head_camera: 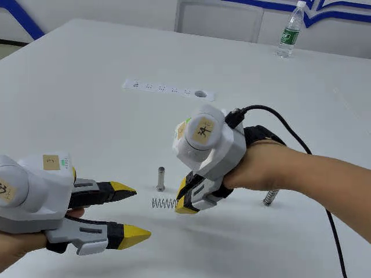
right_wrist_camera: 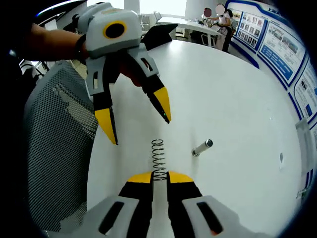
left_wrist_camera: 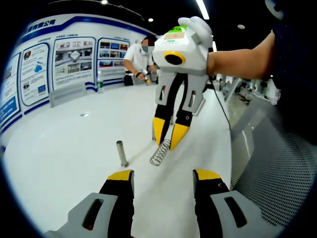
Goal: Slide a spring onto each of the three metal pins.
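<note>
A bare metal pin (head_camera: 160, 178) stands upright on the white table (head_camera: 87, 116). My right gripper (head_camera: 186, 202) is shut on one end of a spring (head_camera: 164, 203), which sticks out level just in front of the pin's foot. In the right gripper view the spring (right_wrist_camera: 158, 158) runs forward from my shut right gripper (right_wrist_camera: 159, 177), with the pin (right_wrist_camera: 202, 148) to its right. My left gripper (head_camera: 132, 211) stands open at the lower left, holding nothing. The left gripper view has the left gripper (left_wrist_camera: 164, 176), the spring (left_wrist_camera: 159, 152) and the pin (left_wrist_camera: 120, 153). A second spring (head_camera: 270, 197) stands behind my right wrist.
A white power strip (head_camera: 168, 90) lies further back on the table. A water bottle (head_camera: 291, 29) stands at the far right edge. A black cable (head_camera: 301, 145) trails from the right gripper over my arm. A mesh chair back (right_wrist_camera: 59, 139) is beside the table.
</note>
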### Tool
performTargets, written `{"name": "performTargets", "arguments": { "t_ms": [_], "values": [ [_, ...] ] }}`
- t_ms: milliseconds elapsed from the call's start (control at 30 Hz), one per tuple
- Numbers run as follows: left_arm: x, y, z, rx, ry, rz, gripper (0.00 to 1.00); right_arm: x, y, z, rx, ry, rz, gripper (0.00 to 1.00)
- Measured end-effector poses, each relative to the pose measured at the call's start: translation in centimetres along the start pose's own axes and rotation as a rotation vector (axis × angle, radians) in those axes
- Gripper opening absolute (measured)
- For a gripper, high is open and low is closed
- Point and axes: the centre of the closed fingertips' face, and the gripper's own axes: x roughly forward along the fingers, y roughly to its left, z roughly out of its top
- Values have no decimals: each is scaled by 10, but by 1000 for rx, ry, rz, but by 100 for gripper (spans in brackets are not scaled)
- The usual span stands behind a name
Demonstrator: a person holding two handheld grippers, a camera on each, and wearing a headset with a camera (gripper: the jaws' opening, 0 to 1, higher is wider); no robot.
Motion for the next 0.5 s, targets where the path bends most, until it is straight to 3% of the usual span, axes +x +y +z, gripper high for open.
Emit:
{"name": "performTargets", "arguments": {
  "t_ms": [233, 500],
  "values": [
    [5, -14, 13, 38, -26, -50, 39, -15, 16, 3, -65, -6, 12, 11],
    [12, -22, 22, 69, -42, -88, 29, -17, 21, 8, -96, -8, 16, 11]
  ]
}}
